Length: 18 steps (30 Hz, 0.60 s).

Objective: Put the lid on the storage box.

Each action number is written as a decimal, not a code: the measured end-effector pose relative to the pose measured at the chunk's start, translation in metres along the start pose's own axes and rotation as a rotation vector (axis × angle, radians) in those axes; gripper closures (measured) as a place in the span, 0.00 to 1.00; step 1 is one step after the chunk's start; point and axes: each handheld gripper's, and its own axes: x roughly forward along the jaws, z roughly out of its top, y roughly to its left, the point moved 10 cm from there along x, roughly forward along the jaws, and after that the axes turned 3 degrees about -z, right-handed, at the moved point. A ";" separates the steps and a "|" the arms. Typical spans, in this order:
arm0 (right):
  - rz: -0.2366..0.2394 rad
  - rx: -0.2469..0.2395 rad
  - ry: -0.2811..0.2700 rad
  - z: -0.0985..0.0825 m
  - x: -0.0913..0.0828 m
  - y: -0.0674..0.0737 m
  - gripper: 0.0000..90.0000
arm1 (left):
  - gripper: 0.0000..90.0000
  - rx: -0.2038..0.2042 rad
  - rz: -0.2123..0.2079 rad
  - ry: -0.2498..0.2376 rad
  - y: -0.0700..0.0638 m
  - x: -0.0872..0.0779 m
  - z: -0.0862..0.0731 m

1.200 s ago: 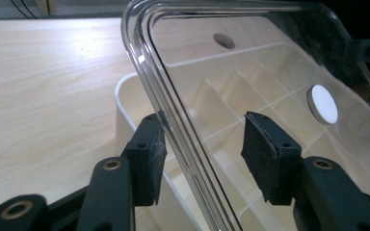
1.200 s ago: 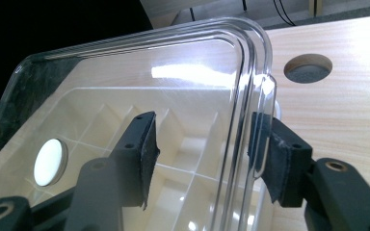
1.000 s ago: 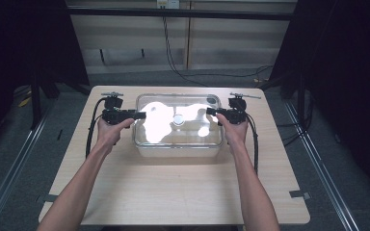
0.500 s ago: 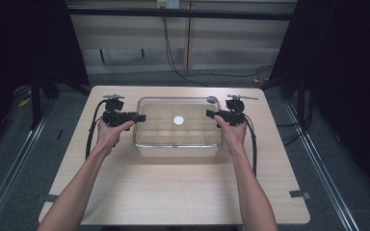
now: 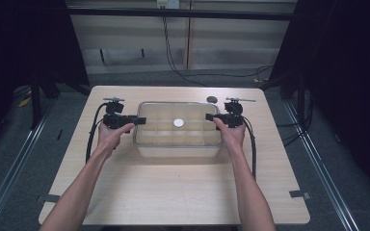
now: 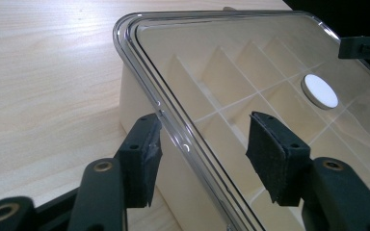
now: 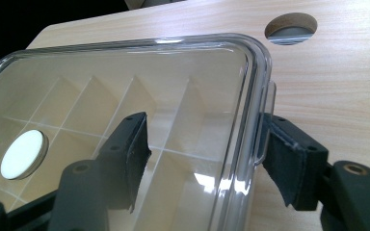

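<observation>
A clear lid [image 5: 160,113] with a white round knob [image 5: 178,122] lies flat on a pale box [image 5: 178,150] divided into several compartments, at the middle of the table. My left gripper [image 5: 140,119] is at the box's left end, and its jaws have just been opening. In the left gripper view the lid's rim [image 6: 144,72] runs between the pads of my left gripper [image 6: 202,144], with a gap on the inner side. My right gripper [image 5: 209,117] is at the right end, its jaws also just opening. The lid's rim [image 7: 257,82] sits between the spread pads of my right gripper [image 7: 207,149].
The box stands on a light wooden table [image 5: 173,192]. A round cable hole [image 5: 212,99] lies just behind the box's right corner. Cables trail from both grippers toward the person. Dark floor and metal rails surround the table.
The lid's bright glare of a second ago is gone and it now lies flat on the box. Both hands stay at the box's ends, drawn slightly outward.
</observation>
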 end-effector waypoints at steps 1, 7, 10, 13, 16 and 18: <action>0.000 0.002 -0.005 0.000 0.000 0.000 0.39 | 0.50 -0.003 0.000 -0.001 0.000 0.000 0.000; -0.014 -0.012 -0.005 -0.001 -0.002 0.000 0.40 | 0.47 0.012 0.024 -0.003 0.000 0.000 0.000; -0.016 -0.019 -0.007 -0.001 -0.003 0.000 0.40 | 0.47 0.021 0.032 -0.003 -0.001 0.000 0.000; -0.019 -0.028 -0.007 -0.002 -0.006 -0.001 0.42 | 0.48 -0.004 0.021 0.009 -0.003 0.001 -0.002; -0.021 -0.029 -0.002 -0.002 -0.010 -0.001 0.43 | 0.47 0.000 0.029 0.006 -0.005 0.000 -0.002; -0.016 -0.033 -0.002 -0.004 -0.012 -0.001 0.42 | 0.46 0.008 0.028 0.010 -0.005 -0.001 -0.004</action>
